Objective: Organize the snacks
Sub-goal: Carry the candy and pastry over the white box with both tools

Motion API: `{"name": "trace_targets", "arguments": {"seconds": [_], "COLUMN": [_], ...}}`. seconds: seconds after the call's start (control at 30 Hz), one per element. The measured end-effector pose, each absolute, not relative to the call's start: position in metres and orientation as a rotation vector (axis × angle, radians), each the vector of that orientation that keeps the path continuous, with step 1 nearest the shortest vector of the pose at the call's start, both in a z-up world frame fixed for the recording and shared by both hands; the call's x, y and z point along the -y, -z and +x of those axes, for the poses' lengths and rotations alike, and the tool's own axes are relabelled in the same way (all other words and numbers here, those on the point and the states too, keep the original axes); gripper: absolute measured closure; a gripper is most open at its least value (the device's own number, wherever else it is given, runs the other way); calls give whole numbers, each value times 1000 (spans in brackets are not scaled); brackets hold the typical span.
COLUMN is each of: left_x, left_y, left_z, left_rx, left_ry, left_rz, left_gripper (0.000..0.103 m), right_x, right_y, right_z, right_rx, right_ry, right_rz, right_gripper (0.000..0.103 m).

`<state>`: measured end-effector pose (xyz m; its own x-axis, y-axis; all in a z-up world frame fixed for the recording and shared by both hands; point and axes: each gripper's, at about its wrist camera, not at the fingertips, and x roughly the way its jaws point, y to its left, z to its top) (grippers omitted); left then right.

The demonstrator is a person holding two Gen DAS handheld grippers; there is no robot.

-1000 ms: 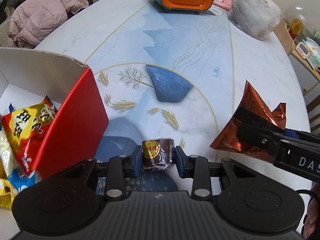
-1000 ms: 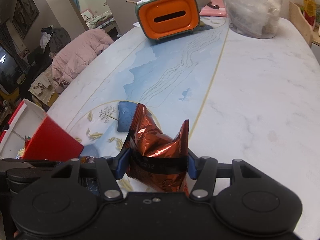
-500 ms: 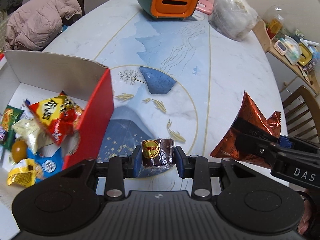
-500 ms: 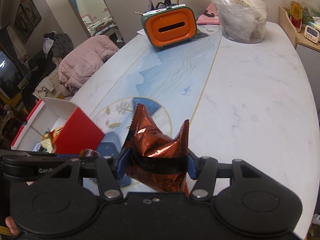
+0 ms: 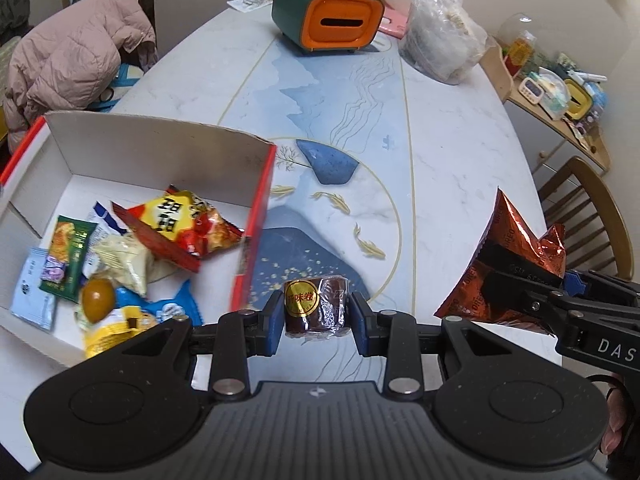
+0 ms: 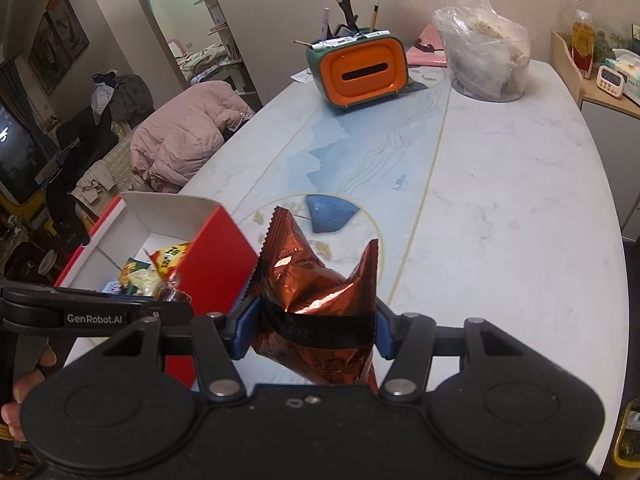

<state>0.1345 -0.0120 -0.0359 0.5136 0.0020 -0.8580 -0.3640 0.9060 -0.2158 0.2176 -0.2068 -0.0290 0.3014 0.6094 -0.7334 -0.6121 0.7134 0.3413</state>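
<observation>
1. Above the table (image 5: 460,168), near its front edge, the left gripper (image 5: 315,312) has its blue pads clamped on a small brown snack roll (image 5: 315,307) with a gold round label, held clear of the tabletop.
2. Just right of it, the right gripper (image 6: 316,328) grips a copper foil snack bag (image 6: 316,280) across the middle; the bag's serrated ends stick up past the pads.
3. At the table's left edge sits a red box (image 5: 256,216) with white inner walls, open at the top. Inside lie several snack packets, among them a yellow-and-red bag (image 5: 180,228).
4. The roll hangs just right of the box's red wall; the foil bag is farther right.
5. At the table's far end stand an orange-and-green holder (image 5: 332,20) and a clear plastic bag (image 5: 440,44).
</observation>
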Motion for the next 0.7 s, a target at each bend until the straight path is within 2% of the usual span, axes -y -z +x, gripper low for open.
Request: {"name": "trace_targets", "arguments": {"seconds": [0.7], "left_x": [-107], "left_y": [20], "left_z": [67], "left_rx": [-972], "left_ry": [-255], "left_rz": [-364], "left_gripper": [69], "right_x": [97], "right_y": [8], "right_z": [141], "right_rx": [-957], "right_ry": [-843], "right_rz": [-60], "right_gripper": [47]}}
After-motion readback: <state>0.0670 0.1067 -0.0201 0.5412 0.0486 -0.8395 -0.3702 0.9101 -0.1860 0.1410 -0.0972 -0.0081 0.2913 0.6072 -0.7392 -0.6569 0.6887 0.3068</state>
